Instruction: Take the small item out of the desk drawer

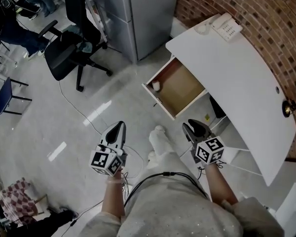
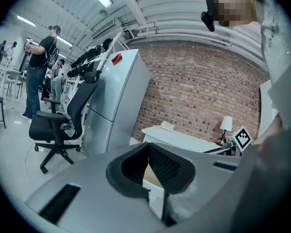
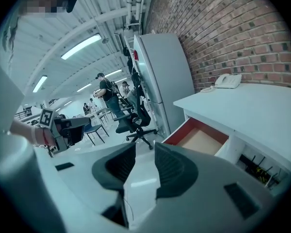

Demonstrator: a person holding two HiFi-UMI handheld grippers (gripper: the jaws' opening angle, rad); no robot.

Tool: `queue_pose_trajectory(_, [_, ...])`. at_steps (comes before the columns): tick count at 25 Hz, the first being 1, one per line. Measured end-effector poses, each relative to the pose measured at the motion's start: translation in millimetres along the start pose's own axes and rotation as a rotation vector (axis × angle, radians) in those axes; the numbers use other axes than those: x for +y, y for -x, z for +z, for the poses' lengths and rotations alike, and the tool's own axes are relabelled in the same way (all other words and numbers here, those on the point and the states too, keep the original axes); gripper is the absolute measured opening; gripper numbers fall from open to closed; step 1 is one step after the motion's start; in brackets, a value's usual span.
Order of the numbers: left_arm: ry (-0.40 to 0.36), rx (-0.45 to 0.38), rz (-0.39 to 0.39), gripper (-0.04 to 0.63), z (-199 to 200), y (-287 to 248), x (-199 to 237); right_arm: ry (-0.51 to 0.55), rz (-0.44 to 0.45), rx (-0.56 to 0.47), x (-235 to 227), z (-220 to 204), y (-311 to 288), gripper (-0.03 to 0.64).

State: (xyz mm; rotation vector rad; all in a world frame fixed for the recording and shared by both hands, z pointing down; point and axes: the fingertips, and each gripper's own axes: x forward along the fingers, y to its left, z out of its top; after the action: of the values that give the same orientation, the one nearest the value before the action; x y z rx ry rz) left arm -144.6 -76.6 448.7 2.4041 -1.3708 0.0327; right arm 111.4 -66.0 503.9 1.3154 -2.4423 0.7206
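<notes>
We stand on the pale floor (image 1: 64, 127) with the white worktop (image 1: 237, 78) ahead and to our right, facing the side from which its drawer opens. The drawer (image 1: 182, 90) is already pulled well out to the left of the worktop, over the floor. That leaves its wooden bottom bare from above and, we judge, free to reach into without further pulling. We hold both tools low and near our body, short of the drawer, pointing forward and somewhat down. That reads to us as the approach, with the reach not yet begun. The right tool (image 1: 197, 126) is the nearer one to the drawer. Its jaws stand partly apart with nothing between them, a gap that we judge suits a small thing, so it looks the likelier one to do the picking. The left tool (image 1: 120, 126) hangs further left over open floor, its tips drawn together on nothing. It seems idle to us, since the drawer needs no more opening. The item (image 1: 156, 86), small and whitish, lies in the drawer's far left corner, just inside the front panel and apart from both tools. What it is we cannot tell.
</notes>
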Motion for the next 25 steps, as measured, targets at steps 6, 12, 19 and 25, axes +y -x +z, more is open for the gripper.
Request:
queue_pose_trajectory(6, [-0.016, 0.015, -0.004, 0.005, 15.3, -33.0, 19.4, 0.001, 0.041, 0.04, -11.4, 13.9, -45.0, 0.129])
queue_pose_trajectory(12, [0.008, -0.001, 0.004, 0.005, 27.6, -76.7, 39.9, -0.004, 0.078, 0.076, -26.9, 27.7, -90.3, 0.129])
queue_pose_trajectory(19, [0.039, 0.036, 0.03, 0.005, 14.0, -110.1, 53.4, -0.013, 0.11, 0.137, -46.3, 26.5, -132.0, 0.13])
queue_pose_trajectory(25, [0.082, 0.067, 0.065, 0.005, 0.7, -127.6, 67.0, -0.037, 0.112, 0.212, -59.9, 12.6, -166.6, 0.137])
